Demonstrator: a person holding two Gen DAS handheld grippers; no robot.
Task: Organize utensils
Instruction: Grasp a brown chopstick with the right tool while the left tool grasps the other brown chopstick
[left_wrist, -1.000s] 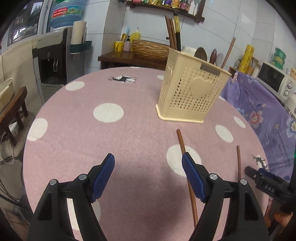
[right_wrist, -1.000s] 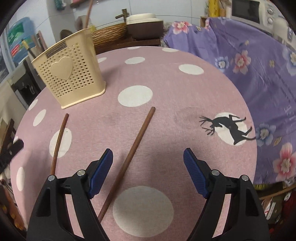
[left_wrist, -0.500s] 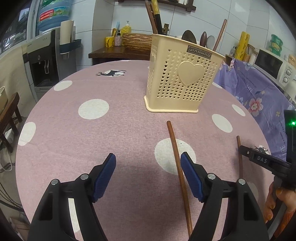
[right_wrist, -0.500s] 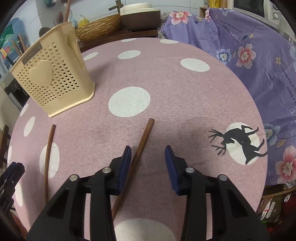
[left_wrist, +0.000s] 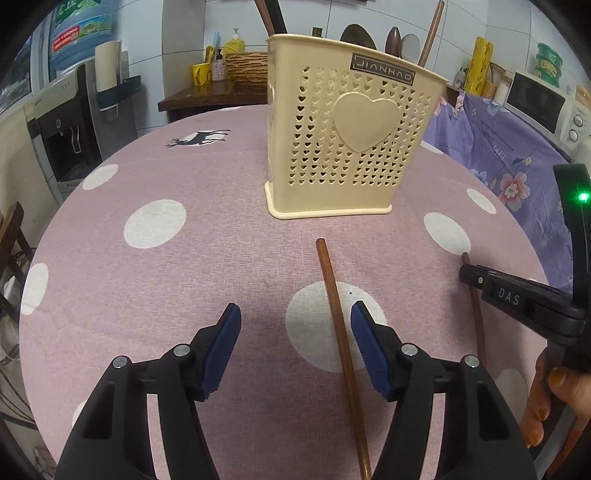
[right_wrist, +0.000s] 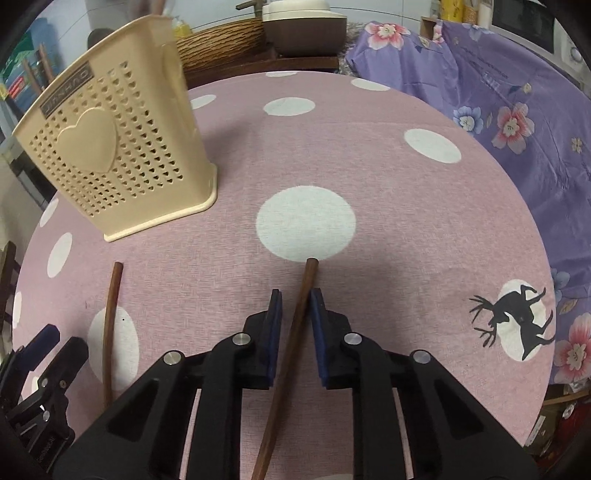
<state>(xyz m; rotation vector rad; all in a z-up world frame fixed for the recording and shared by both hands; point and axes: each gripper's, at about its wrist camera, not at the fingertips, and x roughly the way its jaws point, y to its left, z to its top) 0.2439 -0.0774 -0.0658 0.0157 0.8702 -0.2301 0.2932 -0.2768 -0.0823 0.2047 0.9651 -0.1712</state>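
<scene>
My right gripper (right_wrist: 294, 295) is closing around 1 brown wooden chopstick (right_wrist: 295, 317), gaps still showing; my left gripper (left_wrist: 291, 325) narrows around the other brown wooden chopstick (left_wrist: 338, 325), untouched.

left gripper (left_wrist: 295, 325): tilted downward, jaws closing, blue pads apart, not pressing anything | right gripper (right_wrist: 295, 308): tilted downward, jaws closing, narrow gap, pads seemingly not yet in contact | hand (left_wrist: 554, 402): wrapped around right gripper's handle
</scene>
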